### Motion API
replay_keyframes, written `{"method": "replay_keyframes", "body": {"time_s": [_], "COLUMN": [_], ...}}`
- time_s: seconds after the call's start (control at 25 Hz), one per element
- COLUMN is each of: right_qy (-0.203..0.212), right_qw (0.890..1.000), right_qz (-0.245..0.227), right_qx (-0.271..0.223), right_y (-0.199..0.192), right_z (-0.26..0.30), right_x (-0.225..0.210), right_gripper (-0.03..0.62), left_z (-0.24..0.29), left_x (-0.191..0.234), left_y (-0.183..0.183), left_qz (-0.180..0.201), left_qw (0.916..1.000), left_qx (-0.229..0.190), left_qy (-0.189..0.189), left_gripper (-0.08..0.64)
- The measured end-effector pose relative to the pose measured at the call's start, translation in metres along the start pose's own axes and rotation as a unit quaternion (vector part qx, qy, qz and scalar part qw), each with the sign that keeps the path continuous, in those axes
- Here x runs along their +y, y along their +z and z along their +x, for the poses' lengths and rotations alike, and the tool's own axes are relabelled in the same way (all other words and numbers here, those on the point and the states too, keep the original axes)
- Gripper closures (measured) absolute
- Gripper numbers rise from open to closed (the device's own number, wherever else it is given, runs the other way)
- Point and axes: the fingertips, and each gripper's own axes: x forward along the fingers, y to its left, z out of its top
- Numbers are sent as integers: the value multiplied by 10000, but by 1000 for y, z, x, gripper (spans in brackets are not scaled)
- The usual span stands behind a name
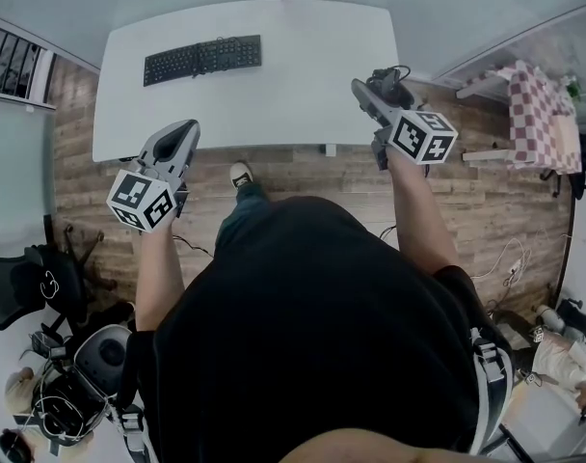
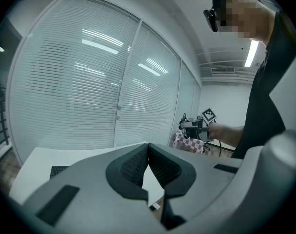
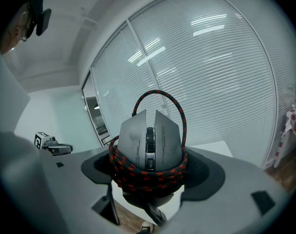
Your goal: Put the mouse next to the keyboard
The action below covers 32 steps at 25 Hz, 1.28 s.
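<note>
A black keyboard (image 1: 201,59) lies on the far left part of the white table (image 1: 303,75). My right gripper (image 1: 374,89) hangs off the table's right edge, shut on a grey mouse (image 1: 391,83). In the right gripper view, the mouse (image 3: 150,141) stands nose-up between the pads, its red-and-black braided cable (image 3: 138,175) coiled around it, within my right gripper (image 3: 149,167). My left gripper (image 1: 184,131) hovers at the table's near left edge. Its jaws (image 2: 148,152) are shut on nothing, and the keyboard (image 2: 58,171) shows low at the left.
A small table with a red checked cloth (image 1: 536,114) stands to the right over the wooden floor (image 1: 303,177). A black office chair (image 1: 28,283) and bags sit at the lower left. Blinds (image 2: 89,82) cover the glass wall beyond the table.
</note>
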Motion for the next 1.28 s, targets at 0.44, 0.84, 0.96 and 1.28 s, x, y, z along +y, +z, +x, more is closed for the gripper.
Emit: {"method": "replay_keyframes", "body": {"time_s": [0.44, 0.84, 0.96, 1.28], "right_qy": [-32, -55, -86, -162], "right_qw": [10000, 9999, 9998, 9996], "right_qz": [31, 79, 106, 133], "right_qx": [62, 128, 133, 162], "right_y": [4, 13, 15, 22], "right_z": [23, 55, 65, 86], "right_x": [-13, -23, -26, -27], "right_gripper": [183, 183, 183, 183], "left_z": [20, 38, 43, 53], "left_x": [16, 44, 55, 78], "left_y": [8, 19, 19, 29], "left_qz": [38, 28, 13, -13], "left_qw": [9999, 9999, 9999, 9998], "left_qx": [14, 78, 109, 111], "left_qy": [-115, -63, -67, -135], "left_gripper": [537, 537, 537, 537]}}
